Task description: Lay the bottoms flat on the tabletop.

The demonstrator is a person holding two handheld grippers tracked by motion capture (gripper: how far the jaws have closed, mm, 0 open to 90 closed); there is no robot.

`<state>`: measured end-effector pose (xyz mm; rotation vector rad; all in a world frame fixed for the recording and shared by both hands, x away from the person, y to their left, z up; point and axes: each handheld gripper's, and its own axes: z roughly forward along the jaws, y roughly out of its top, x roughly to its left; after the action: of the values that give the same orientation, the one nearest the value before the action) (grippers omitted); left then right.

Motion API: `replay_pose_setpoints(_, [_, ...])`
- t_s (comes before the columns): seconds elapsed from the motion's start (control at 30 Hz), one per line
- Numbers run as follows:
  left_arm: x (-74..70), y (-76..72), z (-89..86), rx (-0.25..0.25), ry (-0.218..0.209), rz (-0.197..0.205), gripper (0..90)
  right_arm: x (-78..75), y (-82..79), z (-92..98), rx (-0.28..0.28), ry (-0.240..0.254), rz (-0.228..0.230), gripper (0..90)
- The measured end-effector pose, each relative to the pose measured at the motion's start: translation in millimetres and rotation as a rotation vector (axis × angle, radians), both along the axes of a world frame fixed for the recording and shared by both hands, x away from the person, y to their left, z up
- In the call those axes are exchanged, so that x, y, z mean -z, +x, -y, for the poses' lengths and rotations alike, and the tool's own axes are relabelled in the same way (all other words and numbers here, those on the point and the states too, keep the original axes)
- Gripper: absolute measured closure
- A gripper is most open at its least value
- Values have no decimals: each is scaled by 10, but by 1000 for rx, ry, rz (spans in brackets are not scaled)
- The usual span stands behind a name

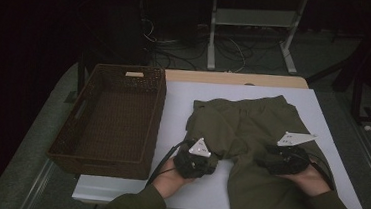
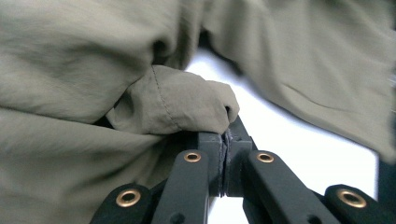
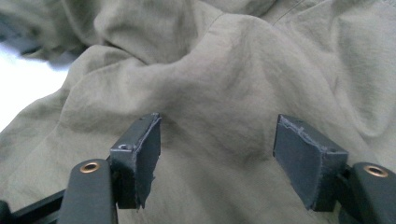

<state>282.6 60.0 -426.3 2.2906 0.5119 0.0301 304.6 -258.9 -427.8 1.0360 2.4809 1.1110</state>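
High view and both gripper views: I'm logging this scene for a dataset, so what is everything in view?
garment: one, olive green, crumpled on the table's right half.
basket: one, dark brown wicker, on the table's left.
table: one, white top with a wooden far edge.
frame legs: light grey, on the floor beyond the table, among cables.
left hand-held gripper: one, black, shut on a fold of the garment's edge.
right hand-held gripper: one, black, jaws open over the garment.
sleeves: two, olive green, at the bottom edge.
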Motion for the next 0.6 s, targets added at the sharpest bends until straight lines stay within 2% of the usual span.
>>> replay_pose_setpoints(0.23, [-25,-360,47,126,4,-29,886,0,1,0,2,1,0,316])
replay_pose_setpoints(0.43, [-25,-644,121,253,-9,-88,885,-1,2,3,4,2,-1,316])
replay_pose_setpoints(0.53, [-27,-635,104,243,-17,-71,851,-3,0,3,3,4,-1,324])
replay_pose_setpoints(0.6, [-65,-567,56,215,-37,-59,763,-11,-6,0,-5,8,-1,339])
